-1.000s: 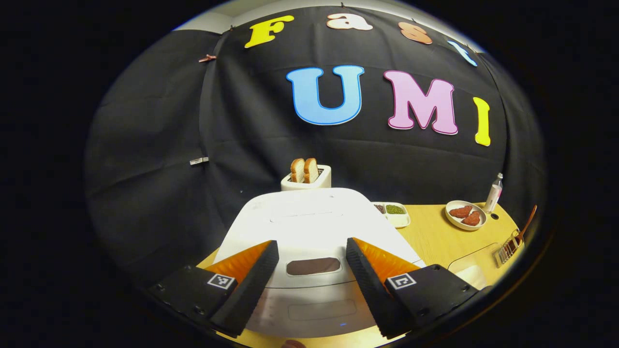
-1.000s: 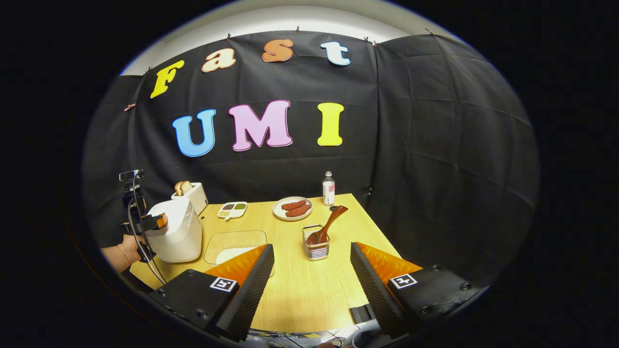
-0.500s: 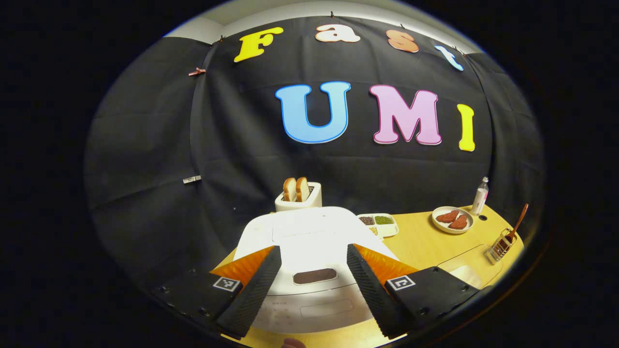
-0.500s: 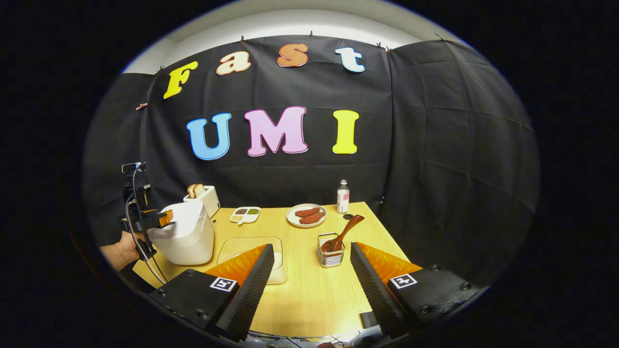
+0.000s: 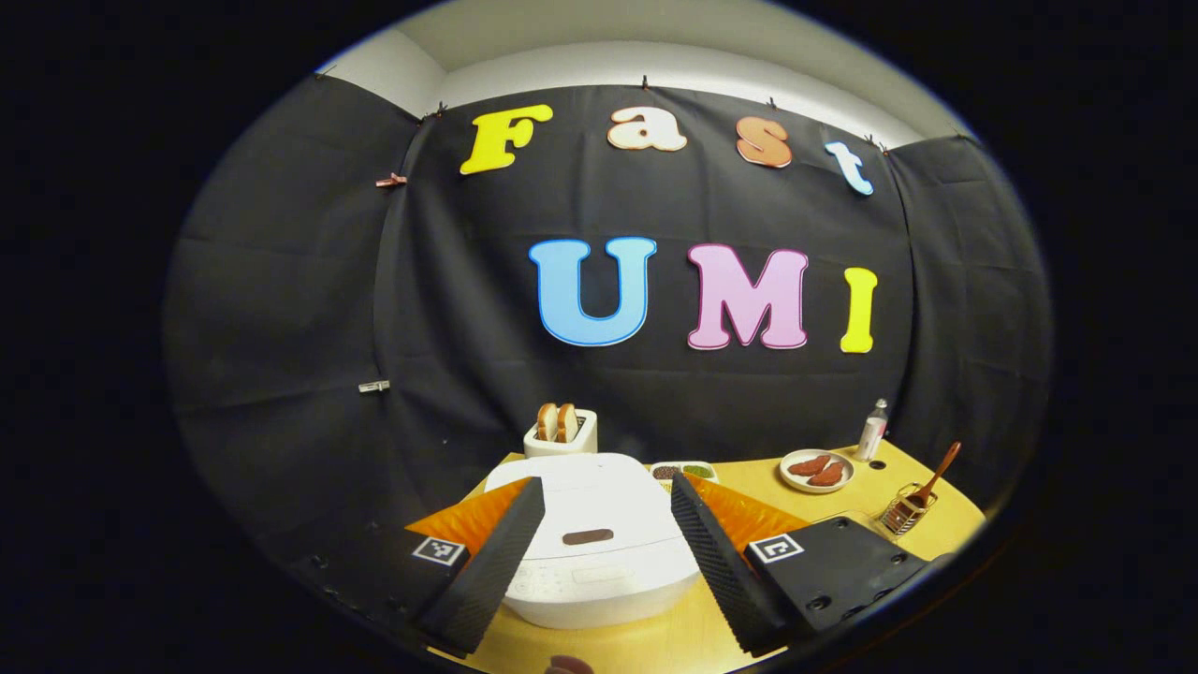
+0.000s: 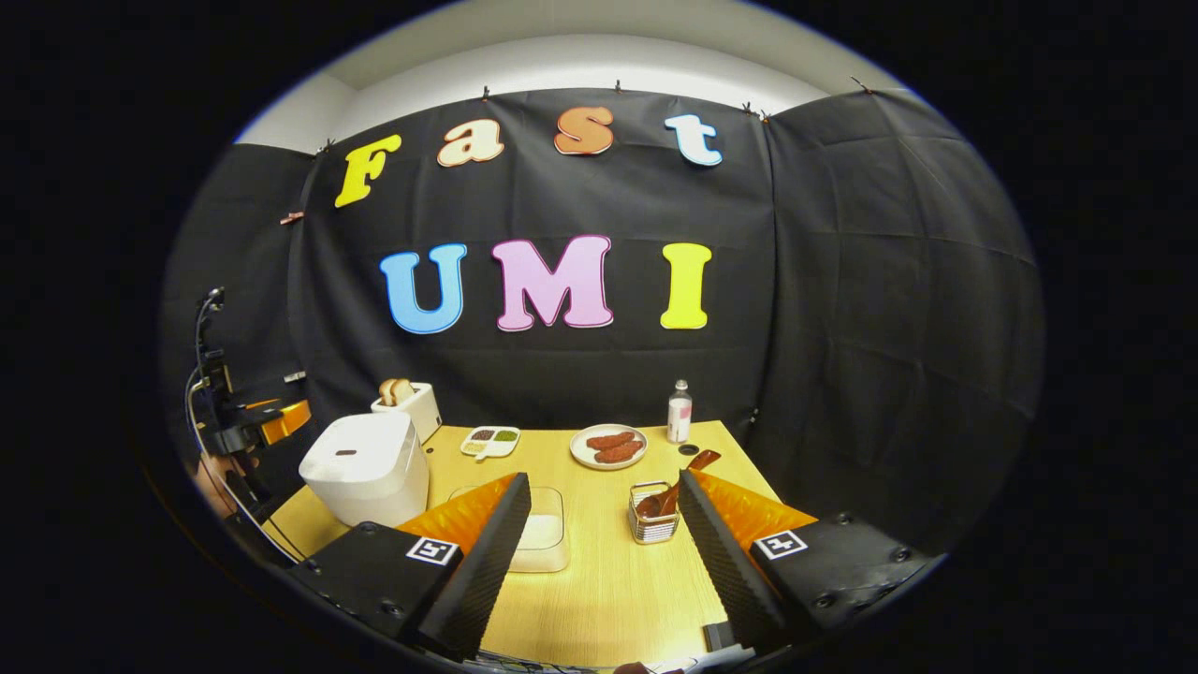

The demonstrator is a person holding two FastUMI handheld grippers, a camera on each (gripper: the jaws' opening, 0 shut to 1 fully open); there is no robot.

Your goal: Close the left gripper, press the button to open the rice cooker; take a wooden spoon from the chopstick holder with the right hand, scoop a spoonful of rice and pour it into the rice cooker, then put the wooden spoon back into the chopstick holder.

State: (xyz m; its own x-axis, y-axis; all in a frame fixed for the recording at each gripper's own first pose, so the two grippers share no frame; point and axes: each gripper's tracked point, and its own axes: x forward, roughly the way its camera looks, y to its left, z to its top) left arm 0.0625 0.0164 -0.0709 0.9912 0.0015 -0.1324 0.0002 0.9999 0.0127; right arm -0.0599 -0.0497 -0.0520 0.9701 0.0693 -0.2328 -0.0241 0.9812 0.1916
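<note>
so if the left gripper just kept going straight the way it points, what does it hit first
Most likely the white rounded rice cooker, which sits directly between the open left gripper fingers on the yellow wooden table; how far ahead is unclear.

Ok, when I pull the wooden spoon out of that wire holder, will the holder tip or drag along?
Possibly. The holder is a small open wire basket, likely light. The wooden spoon leans slanted against its rim, so a sideways pull could tip or drag it. Lifting along the handle's slant looks safer. The spoon itself looks rigid.

Black cloth wall, wooden table
</note>
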